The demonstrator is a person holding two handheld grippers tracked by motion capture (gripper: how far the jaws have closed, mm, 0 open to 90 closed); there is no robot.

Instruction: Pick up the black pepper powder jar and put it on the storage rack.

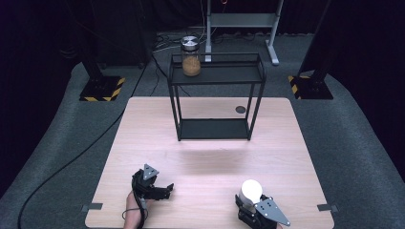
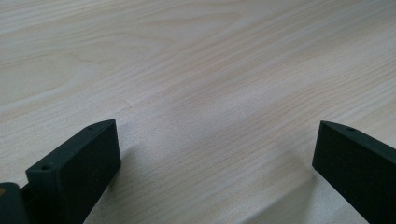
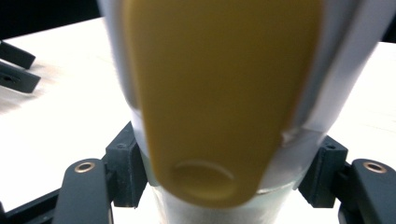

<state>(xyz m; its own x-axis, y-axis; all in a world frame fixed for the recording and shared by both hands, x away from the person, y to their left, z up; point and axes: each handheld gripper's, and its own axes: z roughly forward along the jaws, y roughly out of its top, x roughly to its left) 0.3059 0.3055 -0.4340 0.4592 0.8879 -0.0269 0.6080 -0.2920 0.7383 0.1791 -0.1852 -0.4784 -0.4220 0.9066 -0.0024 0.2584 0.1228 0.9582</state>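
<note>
At the table's front right, my right gripper (image 1: 248,201) is shut on a white container (image 1: 251,190) that stands upright. In the right gripper view the container (image 3: 336,70) carries a large yellow patch (image 3: 219,93), and the black pads (image 3: 122,163) press on its lower sides, with the gripper (image 3: 219,186) around its base. My left gripper (image 1: 165,190) rests at the front left of the table, held by a hand, open. Its jaws (image 2: 215,154) stand wide apart over bare wood with nothing between them. The left gripper's fingers (image 3: 16,65) also appear far off in the right gripper view.
A black two-level wire rack (image 1: 229,74) stands at the back middle of the wooden table (image 1: 210,157). A glass jar (image 1: 191,57) with brown contents and a metal lid sits on its top shelf at the left. A small dark round hole (image 1: 240,109) marks the table behind the rack.
</note>
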